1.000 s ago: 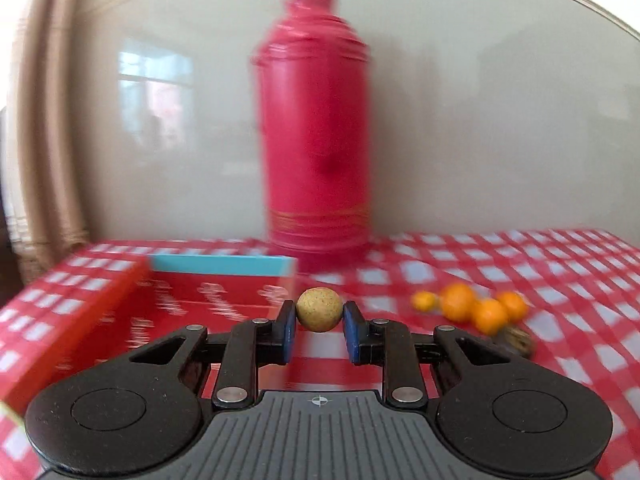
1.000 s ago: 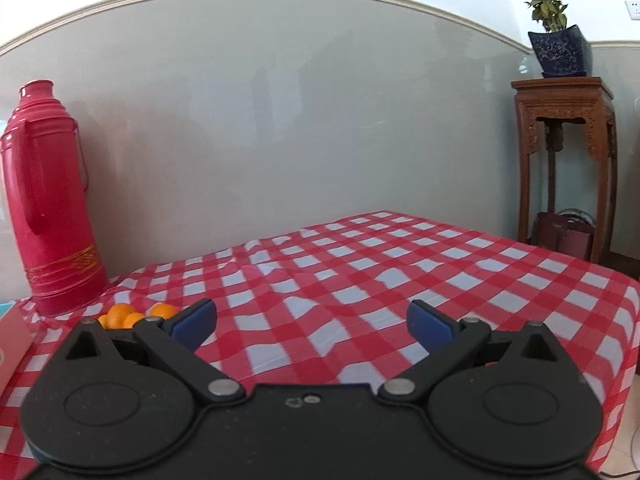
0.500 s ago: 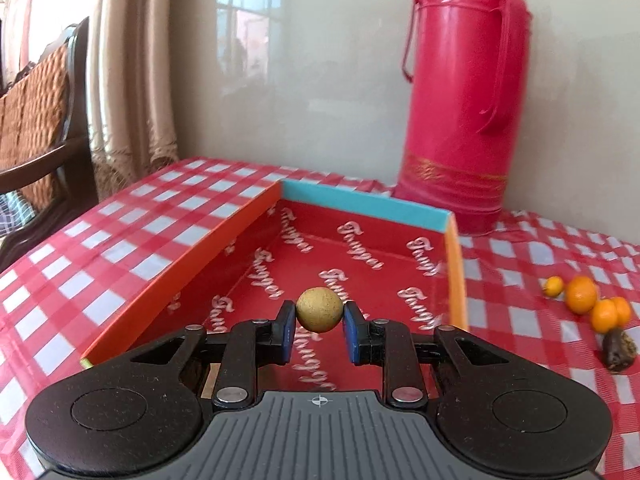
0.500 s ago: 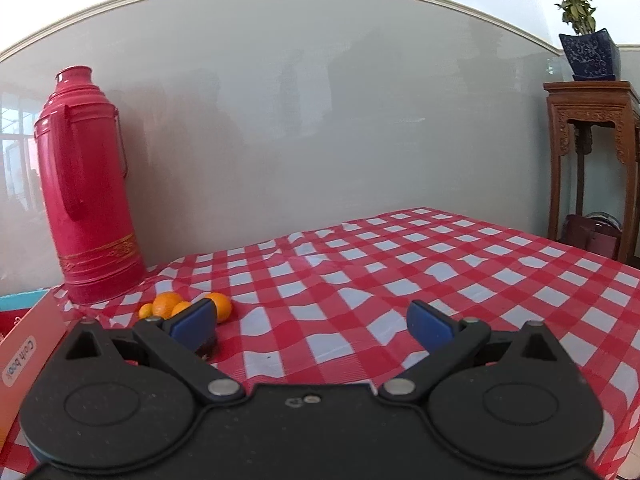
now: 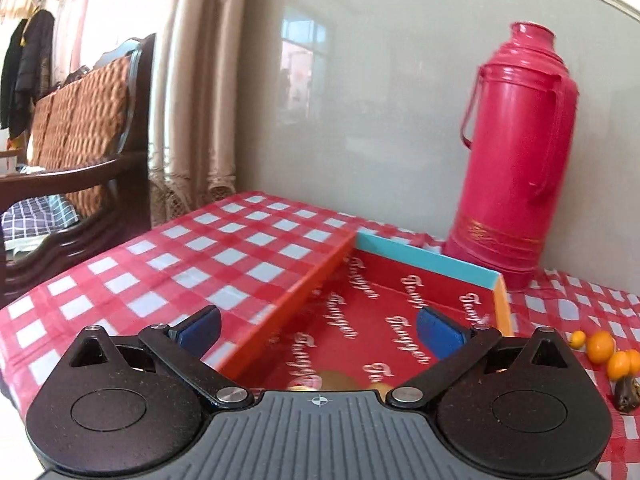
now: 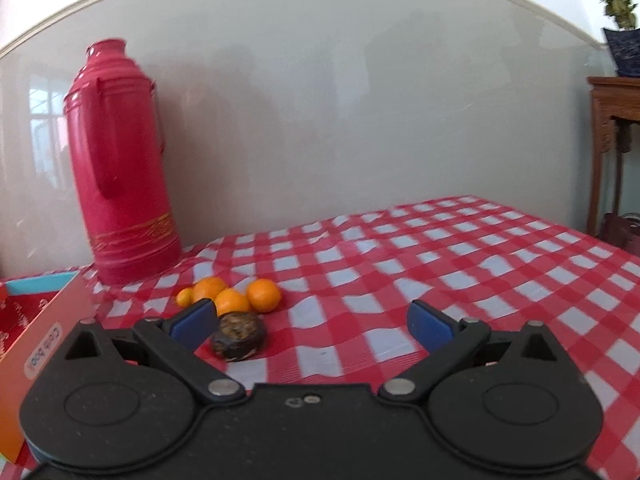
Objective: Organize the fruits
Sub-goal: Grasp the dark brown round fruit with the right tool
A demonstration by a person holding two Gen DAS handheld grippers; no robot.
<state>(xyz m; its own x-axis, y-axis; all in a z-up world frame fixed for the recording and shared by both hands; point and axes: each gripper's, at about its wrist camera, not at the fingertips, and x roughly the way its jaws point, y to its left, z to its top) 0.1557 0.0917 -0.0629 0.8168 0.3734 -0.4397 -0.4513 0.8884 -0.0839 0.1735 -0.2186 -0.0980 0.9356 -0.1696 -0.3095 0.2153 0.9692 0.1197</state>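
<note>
Worktop (image 6: pixel 460 248): open checked cloth right of the oranges (image 6: pixel 230 294). Obstacles: red thermos (image 6: pixel 122 168) upright at the wall; red box (image 5: pixel 400 312), walls raised, open above; dark fruit (image 6: pixel 239 336) just beside the right tool's (image 6: pixel 310 320) left finger; chair (image 5: pixel 76 152) beyond the left edge.

The left gripper (image 5: pixel 318 328) hangs over the red box (image 5: pixel 400 312) with its jaws spread wide. A tan round fruit (image 5: pixel 338 381) lies in the box at 6 o'clock, half hidden. At 3 o'clock, oranges (image 5: pixel 612 354) and a dark fruit (image 5: pixel 627 394) sit on the bench (image 5: pixel 200 264); the red thermos (image 5: pixel 516 160) stands at 2 o'clock.
</note>
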